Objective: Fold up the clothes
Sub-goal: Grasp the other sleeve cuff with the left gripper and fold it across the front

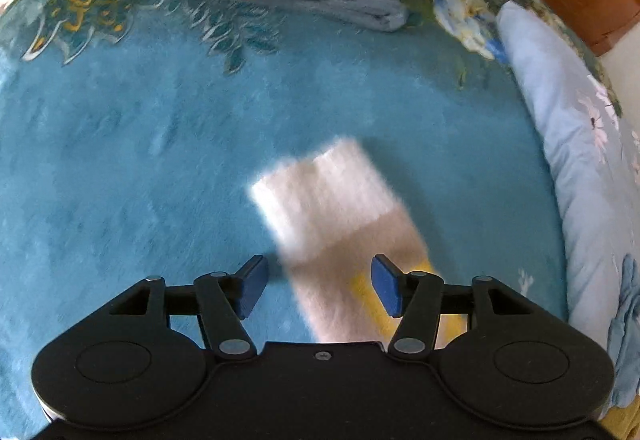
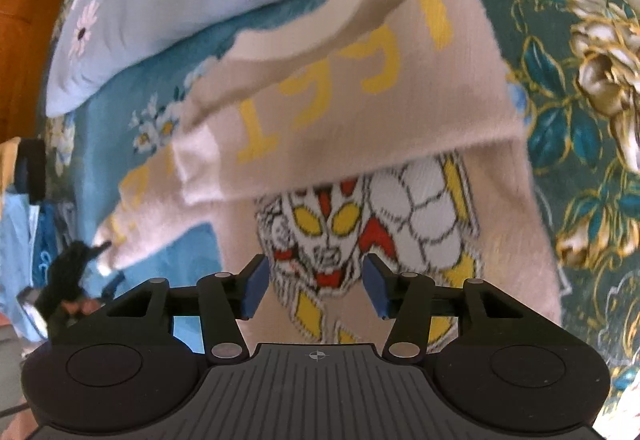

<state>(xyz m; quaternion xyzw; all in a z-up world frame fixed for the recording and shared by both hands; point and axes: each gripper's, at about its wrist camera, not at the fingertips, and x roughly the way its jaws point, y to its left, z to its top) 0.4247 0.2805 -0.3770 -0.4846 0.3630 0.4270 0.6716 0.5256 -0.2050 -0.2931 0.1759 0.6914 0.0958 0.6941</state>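
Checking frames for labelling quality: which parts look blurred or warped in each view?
Left wrist: the sweater sleeve is motion-smeared, the left gripper sharp, the blanket bowed by the fisheye. Right wrist: the folded sleeve is smeared, the right gripper crisp.

Fuzzy knit beige sweater, plush teal blanket, matt black plastic grippers, smooth cotton pillow

A beige sweater lies on the teal bedspread — 1 yellow-lettered sleeve folded across its cartoon print.
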